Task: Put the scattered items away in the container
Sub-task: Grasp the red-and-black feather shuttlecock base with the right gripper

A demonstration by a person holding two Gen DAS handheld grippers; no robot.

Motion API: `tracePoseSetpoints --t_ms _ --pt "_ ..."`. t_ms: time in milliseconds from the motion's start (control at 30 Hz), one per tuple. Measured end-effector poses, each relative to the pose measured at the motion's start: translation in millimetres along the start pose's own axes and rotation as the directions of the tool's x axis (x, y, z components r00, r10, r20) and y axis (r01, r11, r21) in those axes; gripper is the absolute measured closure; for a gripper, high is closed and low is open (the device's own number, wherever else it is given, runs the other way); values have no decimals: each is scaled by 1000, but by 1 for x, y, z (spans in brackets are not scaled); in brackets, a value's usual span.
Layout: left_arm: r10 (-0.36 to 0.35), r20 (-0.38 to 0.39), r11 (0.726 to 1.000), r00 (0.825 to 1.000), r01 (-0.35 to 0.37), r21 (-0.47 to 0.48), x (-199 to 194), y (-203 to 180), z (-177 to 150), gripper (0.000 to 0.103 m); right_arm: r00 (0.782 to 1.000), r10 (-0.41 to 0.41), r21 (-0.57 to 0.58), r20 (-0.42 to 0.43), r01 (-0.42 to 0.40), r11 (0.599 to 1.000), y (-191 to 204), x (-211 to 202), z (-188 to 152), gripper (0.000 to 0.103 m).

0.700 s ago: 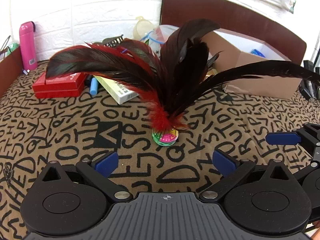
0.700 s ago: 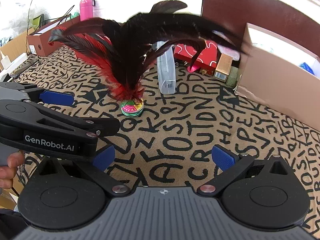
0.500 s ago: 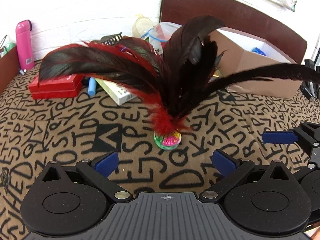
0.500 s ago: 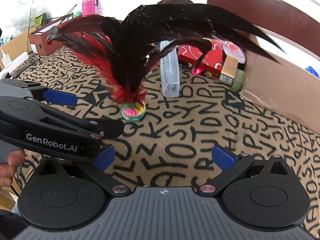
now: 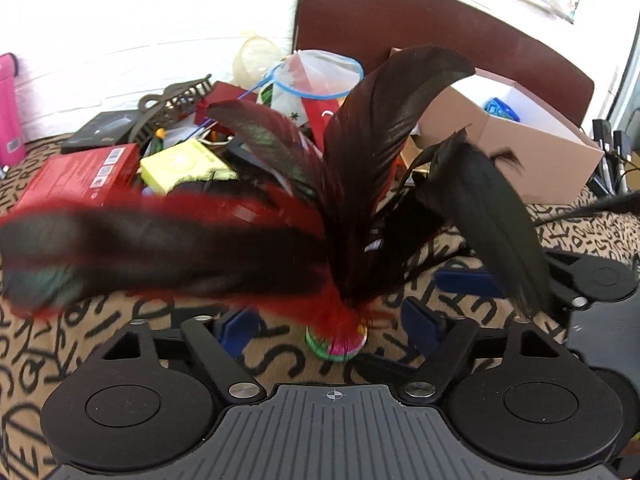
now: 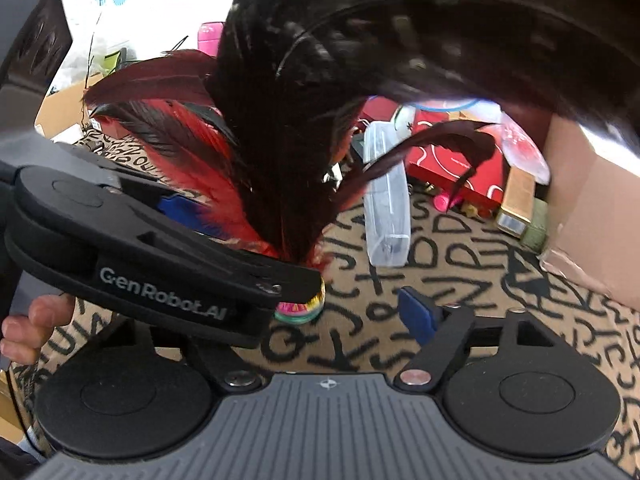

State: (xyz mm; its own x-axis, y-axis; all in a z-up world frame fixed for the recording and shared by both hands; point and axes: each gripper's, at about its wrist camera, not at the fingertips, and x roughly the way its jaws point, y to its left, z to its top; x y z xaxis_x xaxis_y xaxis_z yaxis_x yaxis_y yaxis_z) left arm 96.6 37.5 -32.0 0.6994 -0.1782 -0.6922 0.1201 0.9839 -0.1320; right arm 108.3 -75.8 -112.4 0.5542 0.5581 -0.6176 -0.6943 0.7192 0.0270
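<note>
**Left wrist view: shuttlecock between wide jaws**

Left wrist view shows the feather shuttlecock (image 5: 336, 344) standing upright on the cloth (image 5: 120, 320), its round, banded base in pink, green and yellow, its long feathers glossy black and red, some blurred. The base sits between the blue pads (image 5: 236, 330) of the left gripper (image 5: 332, 332), whose jaws stand wide with the pads clear of it on both sides.

Just beside the shuttlecock, on its right in this view, the right gripper (image 6: 340, 312) also stands wide and holds nothing; in the right wrist view the base lies ahead of it, partly hidden behind the left gripper's black arm, which bears the lettering "GenRobot.AI". A person's fingers (image 6: 28, 328) grip that tool at the left edge.

The cloth under the shuttlecock is tan, printed all over with bold black letters.

Behind the shuttlecock lies a heap: a red box (image 5: 76, 176) with barcode labels, a yellow-green packet (image 5: 180, 164), a clear plastic case (image 6: 388, 200), a net with a blue hoop (image 5: 320, 72). Behind and to the right of the shuttlecock stands the cardboard box (image 5: 516, 148), open-topped, white inside. A pink bottle (image 5: 10, 108) stands far left against the white wall.
</note>
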Motion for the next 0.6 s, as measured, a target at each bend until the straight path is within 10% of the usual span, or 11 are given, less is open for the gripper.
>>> tracePoseSetpoints --t_ms 133,300,600 --pt "-39 3 999 999 39 18 6 2 8 34 999 31 -17 13 -30 999 2 11 4 36" --pt "-97 -27 995 995 97 7 17 6 13 78 999 41 -52 -2 -41 998 7 27 10 54" --pt "-118 -36 993 992 117 -17 27 13 17 90 997 64 -31 -32 -65 997 3 42 17 73"
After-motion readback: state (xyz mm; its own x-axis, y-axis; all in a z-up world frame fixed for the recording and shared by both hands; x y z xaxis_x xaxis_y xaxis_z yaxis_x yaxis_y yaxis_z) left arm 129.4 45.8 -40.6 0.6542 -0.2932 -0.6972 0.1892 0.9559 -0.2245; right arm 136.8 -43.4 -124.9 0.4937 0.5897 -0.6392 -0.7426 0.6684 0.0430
